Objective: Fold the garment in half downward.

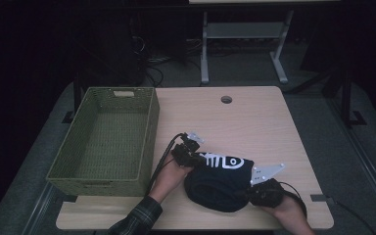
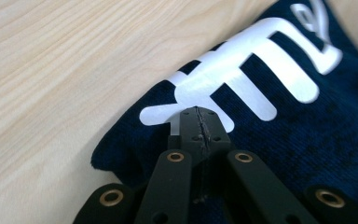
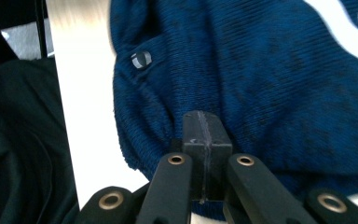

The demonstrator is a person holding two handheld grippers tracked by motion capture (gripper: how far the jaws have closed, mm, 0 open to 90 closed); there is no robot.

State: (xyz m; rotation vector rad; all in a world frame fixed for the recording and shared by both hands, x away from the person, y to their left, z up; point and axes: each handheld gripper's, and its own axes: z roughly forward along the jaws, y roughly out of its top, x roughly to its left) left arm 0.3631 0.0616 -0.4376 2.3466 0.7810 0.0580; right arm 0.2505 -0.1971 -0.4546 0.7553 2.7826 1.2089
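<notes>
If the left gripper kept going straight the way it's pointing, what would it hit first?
The left gripper is shut with its fingers already on the dark blue garment, at the white print. Going straight on, it would likely just push further into that cloth.

Navy knit cloth garment [image 1: 219,183], matt, smooth white print; pale wood-grain table [image 1: 254,115]; woven green basket [image 1: 106,142]; matt black plastic grippers.
</notes>
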